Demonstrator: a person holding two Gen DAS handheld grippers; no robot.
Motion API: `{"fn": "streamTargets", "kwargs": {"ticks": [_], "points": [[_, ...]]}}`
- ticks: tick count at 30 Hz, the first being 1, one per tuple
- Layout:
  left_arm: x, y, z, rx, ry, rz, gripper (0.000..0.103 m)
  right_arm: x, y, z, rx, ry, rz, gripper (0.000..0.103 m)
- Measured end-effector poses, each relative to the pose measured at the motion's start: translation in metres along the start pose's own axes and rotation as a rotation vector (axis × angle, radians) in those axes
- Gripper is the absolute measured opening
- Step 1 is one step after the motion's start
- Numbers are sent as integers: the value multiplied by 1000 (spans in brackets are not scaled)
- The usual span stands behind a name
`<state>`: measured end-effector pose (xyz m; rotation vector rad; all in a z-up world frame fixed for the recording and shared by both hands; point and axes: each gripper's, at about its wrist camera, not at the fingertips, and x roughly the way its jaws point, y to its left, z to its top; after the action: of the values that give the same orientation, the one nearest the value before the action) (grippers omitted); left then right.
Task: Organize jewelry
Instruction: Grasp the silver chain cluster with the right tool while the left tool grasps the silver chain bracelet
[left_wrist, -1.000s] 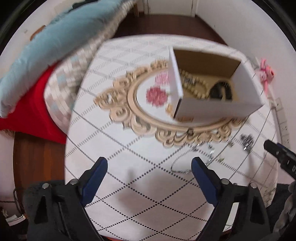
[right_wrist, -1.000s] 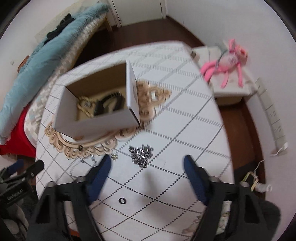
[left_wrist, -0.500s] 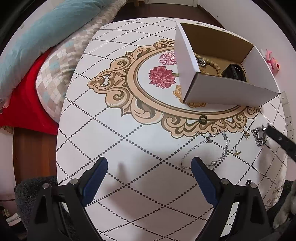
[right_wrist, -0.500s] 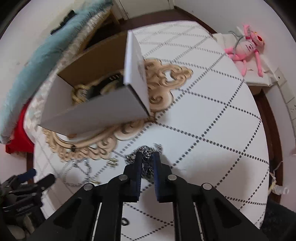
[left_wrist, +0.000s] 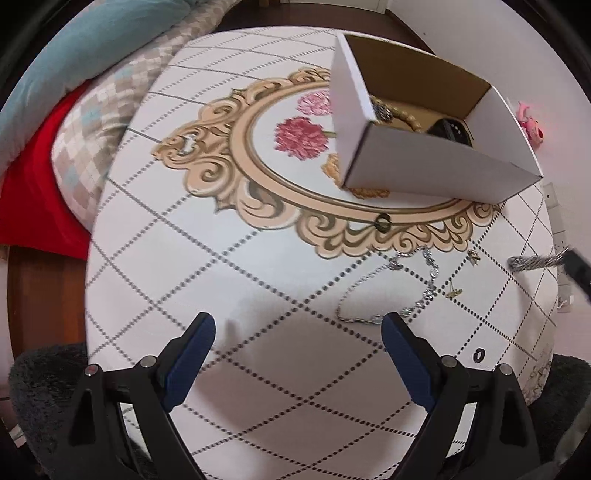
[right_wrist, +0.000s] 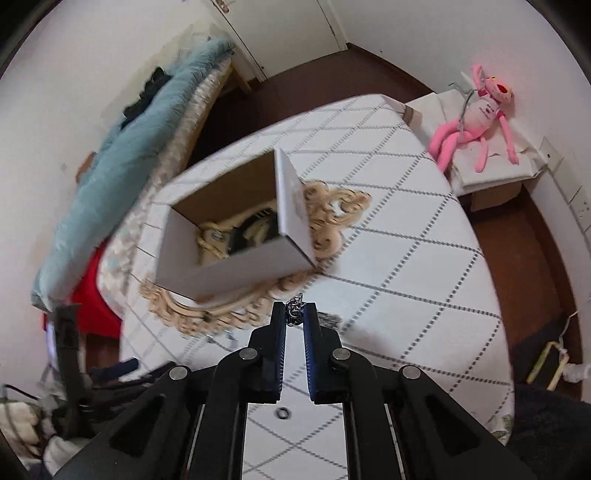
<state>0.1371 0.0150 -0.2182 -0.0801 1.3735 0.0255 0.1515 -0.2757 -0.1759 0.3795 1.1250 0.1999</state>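
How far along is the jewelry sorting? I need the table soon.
Partly done. The box already holds beads and a dark band. The right gripper grips a silver chain. A thin chain, small charms and two rings remain on the table.

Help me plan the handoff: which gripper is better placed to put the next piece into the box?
Right. The right gripper is shut on the chain, lifted just short of the box. The left gripper is open, holding nothing, farther from the box.
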Motion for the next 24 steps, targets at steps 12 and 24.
{"fn": "streamTargets", "kwargs": {"ticks": [12, 24], "points": [[16, -43, 5, 147, -12, -25, 0, 21, -7, -23, 21, 33, -35, 10], [-41, -14, 21, 79, -115, -172, 0, 0, 5, -11, 11, -24, 8, 9]]}}
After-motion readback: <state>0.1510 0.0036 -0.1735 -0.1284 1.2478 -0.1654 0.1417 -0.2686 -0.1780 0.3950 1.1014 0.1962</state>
